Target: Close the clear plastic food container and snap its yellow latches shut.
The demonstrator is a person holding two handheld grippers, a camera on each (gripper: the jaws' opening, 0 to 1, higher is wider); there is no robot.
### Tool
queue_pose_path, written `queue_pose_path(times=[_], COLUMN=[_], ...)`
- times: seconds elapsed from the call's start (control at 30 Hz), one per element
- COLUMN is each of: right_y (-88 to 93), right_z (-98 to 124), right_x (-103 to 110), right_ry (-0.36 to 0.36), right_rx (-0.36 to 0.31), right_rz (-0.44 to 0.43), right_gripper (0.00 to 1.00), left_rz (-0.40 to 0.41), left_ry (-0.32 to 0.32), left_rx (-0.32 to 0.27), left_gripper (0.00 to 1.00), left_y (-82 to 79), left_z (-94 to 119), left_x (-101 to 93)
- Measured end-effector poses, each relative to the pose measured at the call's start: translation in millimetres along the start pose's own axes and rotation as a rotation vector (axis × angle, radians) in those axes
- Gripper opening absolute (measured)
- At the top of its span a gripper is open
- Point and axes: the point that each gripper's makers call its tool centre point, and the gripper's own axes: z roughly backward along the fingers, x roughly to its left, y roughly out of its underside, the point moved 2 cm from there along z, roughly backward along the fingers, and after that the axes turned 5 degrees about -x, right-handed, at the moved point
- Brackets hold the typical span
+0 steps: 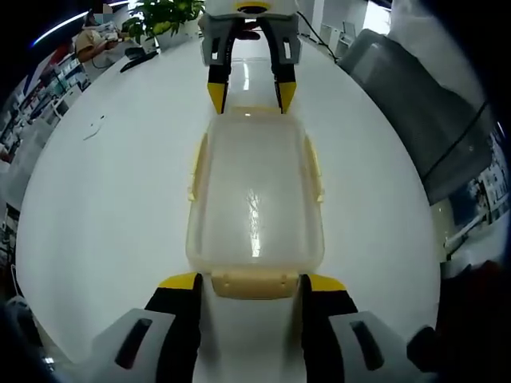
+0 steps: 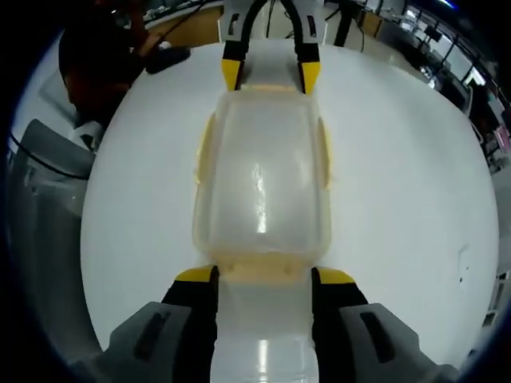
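Note:
The clear plastic container (image 1: pixel 255 191) lies lid-on on the white table (image 1: pixel 120 207), lengthwise between my two grippers. Pale yellow latches run along its long sides (image 1: pixel 196 167), and I cannot tell whether they are snapped down. My left gripper (image 1: pixel 254 282) stands open at the near end, its yellow-tipped fingers (image 1: pixel 180 282) either side of the end latch (image 1: pixel 254 286). In the right gripper view the container (image 2: pixel 262 175) reaches from my right gripper (image 2: pixel 265 276), open around its end latch (image 2: pixel 263 271), to the left gripper (image 2: pixel 270 77) at the far end. The right gripper (image 1: pixel 251 96) faces me in the left gripper view.
A potted plant (image 1: pixel 164 16) and dark objects (image 1: pixel 140 57) sit at the table's far edge. A grey chair (image 1: pixel 431 112) stands off the table's right side. A person in dark clothes (image 2: pixel 104 56) is beyond the table.

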Motion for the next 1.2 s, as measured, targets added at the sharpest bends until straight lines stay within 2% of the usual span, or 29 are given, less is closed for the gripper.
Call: queue_pose_path(times=[0.43,0.5,0.57,0.97,1.1,1.2], right_y=[-4.7,-4.8,-5.0,-1.6,-0.4,-0.8], right_z=[-1.8,-1.0,0.0,1.1,0.3,-0.4], right_x=[-1.1,0.4,2.1,5.5,3.5,1.0], right_ry=[0.013,0.011,0.01,0.004,0.0,-0.01], right_rx=[-0.017,-0.016,-0.016,-0.015,-0.019,-0.025], right_rz=[0.004,0.006,0.008,0.021,0.033,0.045], right_gripper=[0.38,0.38,0.38,0.36,0.36,0.35], left_rz=[0.015,0.015,0.018,0.031,0.03,0.063], left_ry=[-0.004,-0.001,0.0,0.005,0.003,0.012], left_rx=[-0.036,-0.046,-0.058,-0.073,-0.061,-0.052], left_gripper=[0.41,0.34,0.34,0.33,0.33,0.33], left_y=[4.2,5.3,7.1,6.7,6.2,5.0], left_z=[-1.8,-0.7,-0.2,-2.1,-2.8,-2.3], left_x=[3.4,3.6,4.6,6.4,6.7,3.1])
